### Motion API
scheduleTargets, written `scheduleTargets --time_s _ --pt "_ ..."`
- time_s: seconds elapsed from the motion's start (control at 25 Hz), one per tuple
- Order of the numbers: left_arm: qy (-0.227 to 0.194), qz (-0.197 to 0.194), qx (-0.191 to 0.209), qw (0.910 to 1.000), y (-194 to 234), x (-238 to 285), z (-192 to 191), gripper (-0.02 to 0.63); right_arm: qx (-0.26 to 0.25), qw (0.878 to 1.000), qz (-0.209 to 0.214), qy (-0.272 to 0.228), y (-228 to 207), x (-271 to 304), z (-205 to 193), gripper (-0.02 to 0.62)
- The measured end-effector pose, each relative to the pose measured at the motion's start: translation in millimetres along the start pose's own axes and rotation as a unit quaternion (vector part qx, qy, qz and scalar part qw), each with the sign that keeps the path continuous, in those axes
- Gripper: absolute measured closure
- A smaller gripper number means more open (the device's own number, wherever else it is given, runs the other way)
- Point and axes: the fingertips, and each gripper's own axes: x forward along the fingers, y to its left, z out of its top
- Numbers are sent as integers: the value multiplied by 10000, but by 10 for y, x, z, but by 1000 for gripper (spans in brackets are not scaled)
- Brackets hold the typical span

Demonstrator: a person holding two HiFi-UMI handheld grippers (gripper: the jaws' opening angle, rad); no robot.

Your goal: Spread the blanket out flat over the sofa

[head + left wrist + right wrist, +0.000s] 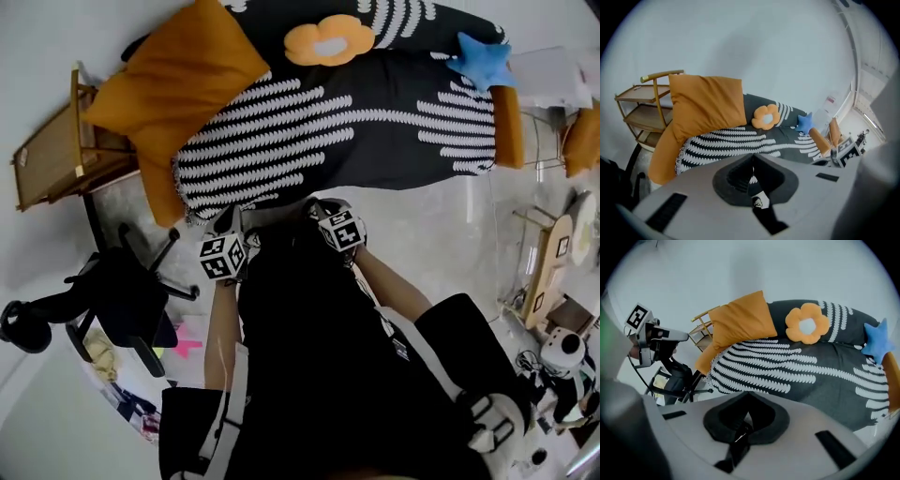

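A black blanket [375, 122] with white feathery stripes lies spread over the orange sofa [506, 127]. On it rest a large orange cushion [178, 75], a flower pillow [328, 40] and a blue star pillow [483, 58]. Both grippers hover side by side just in front of the blanket's near edge, close to the person's body. My left gripper [226, 221] has its jaws together, and my right gripper [316, 208] is shut too. In the gripper views the blanket [740, 140] [787, 371] lies beyond the jaws, and no cloth is pinched in either one.
A wooden shelf rack [52, 155] stands at the sofa's left end. A black office chair [122, 291] is on the floor to my left. At the right are a wooden chair [544, 272] and a panda toy [567, 361].
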Motion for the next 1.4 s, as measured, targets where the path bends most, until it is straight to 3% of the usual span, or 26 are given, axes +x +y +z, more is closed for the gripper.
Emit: scheduleTargets --time_s 0.12,0.28,0.52,0.64,0.92,1.04,1.16,1.4 --pt "-226 -56 -242 9994 -235 -147 216 583 -61 9990 62 -446 52 -341 255 586" --pt "-497 -461 -522 9963 -673 -187 405 583 -251 9928 175 -1160 184 -675 762 586" --pt "-510 -428 -13 9978 -886 -351 755 584 -358 9802 100 -1947 341 -1176 1441 586" --pt "-982 -562 406 9927 -997 -659 1230 584 -341 9669 -63 -2528 431 -1547 1837 586" --pt "-2654 -811 677 9583 -1281 -1574 2406 584 -699 9225 -434 -3772 853 -2505 2709 588" --pt "-3069 -804 1031 9427 -1376 -1862 2725 584 -1020 9003 -639 -4184 1036 -2918 3012 586" --pt "-3463 -875 1070 9279 -1410 -2104 2974 584 -1246 8833 -822 -4444 1166 -3253 3195 586" --pt "-3938 -924 1370 9042 -1487 -2400 3160 584 -1518 8546 -1181 -4824 1259 -3610 3326 586"
